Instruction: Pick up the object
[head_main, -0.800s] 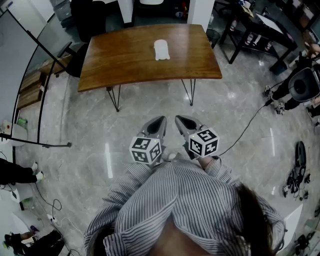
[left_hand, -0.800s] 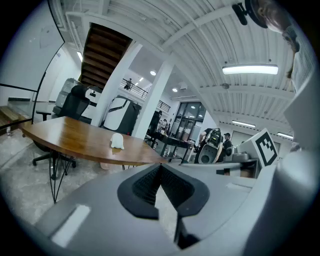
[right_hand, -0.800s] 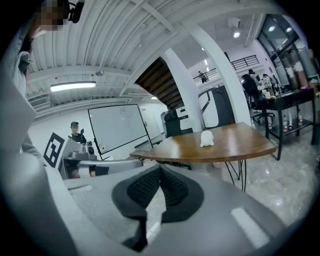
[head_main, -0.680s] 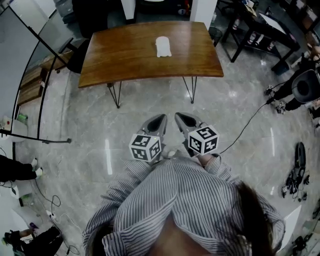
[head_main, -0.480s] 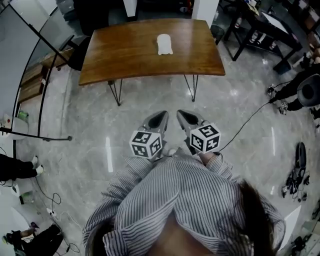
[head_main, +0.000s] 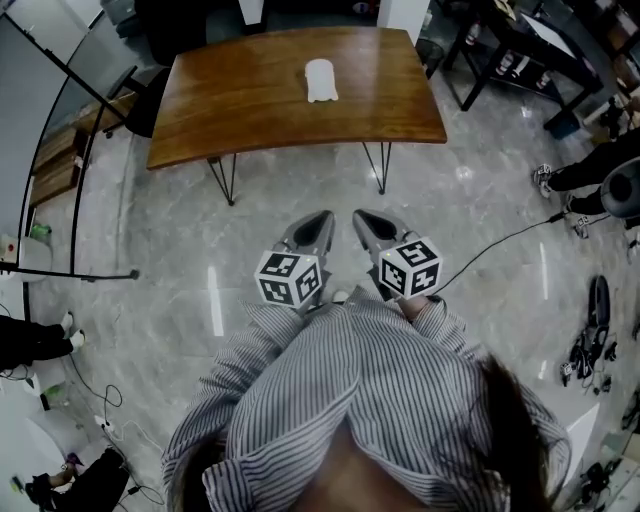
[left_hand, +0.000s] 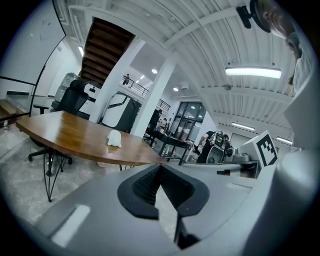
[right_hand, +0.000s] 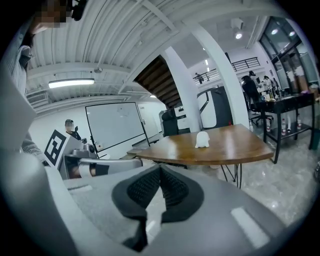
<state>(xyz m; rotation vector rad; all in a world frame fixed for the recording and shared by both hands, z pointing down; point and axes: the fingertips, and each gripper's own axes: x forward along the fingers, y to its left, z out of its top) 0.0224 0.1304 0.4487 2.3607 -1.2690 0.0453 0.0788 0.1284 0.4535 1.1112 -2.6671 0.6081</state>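
- The small white rounded object (head_main: 320, 80) is sitting on the far middle of the brown wooden table with thin black metal legs (head_main: 240, 115), alone on its top.
- In both gripper views the object (left_hand: 114, 138) (right_hand: 202, 139) is showing beyond the jaw tips, well apart from them.
- The left gripper (head_main: 318, 222) is hanging over the glossy grey marble floor (head_main: 170, 260), short of the table's near edge, with its jaws (left_hand: 160, 167) pressing together on nothing.
- The right gripper (head_main: 365, 222) is hanging just beside it, and its jaws (right_hand: 160, 170) are likewise meeting with nothing between them.
- The person's grey striped shirt (head_main: 370, 400) is filling the lower part of the head view.
- A thin black cable (head_main: 500, 240) is trailing across the floor to the right.
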